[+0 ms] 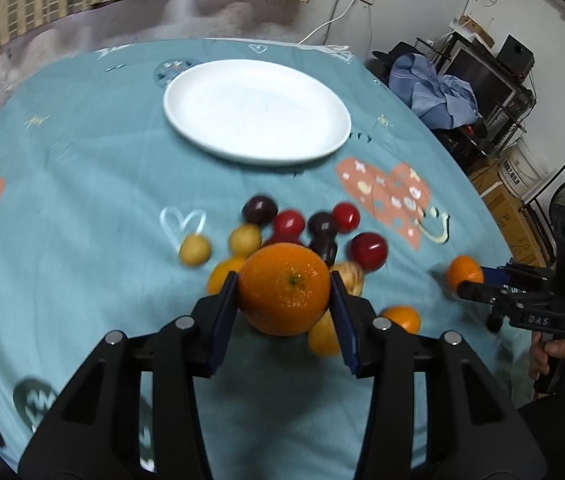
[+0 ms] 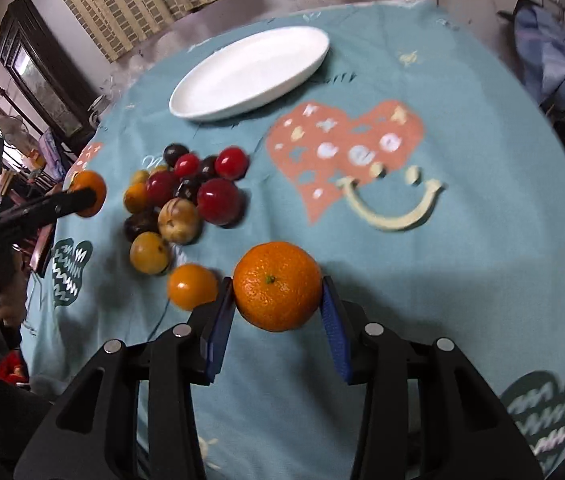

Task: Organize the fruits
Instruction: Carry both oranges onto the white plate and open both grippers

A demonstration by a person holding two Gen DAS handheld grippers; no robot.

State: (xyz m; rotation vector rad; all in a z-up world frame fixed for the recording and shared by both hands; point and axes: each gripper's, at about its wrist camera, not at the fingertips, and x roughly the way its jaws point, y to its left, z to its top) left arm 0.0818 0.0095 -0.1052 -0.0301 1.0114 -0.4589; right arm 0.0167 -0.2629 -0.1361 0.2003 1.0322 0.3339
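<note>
My left gripper is shut on an orange and holds it above a pile of fruit of red, dark purple and yellow plums and small oranges. My right gripper is shut on another orange, right of the same pile. The right gripper with its orange also shows at the right of the left wrist view; the left gripper with its orange shows at the left of the right wrist view. An empty white plate lies beyond the pile, also in the right wrist view.
A round table with a teal cloth printed with hearts holds everything. A loose small orange lies beside my right gripper's left finger. Cluttered shelves, boxes and blue cloth stand off the table's right edge.
</note>
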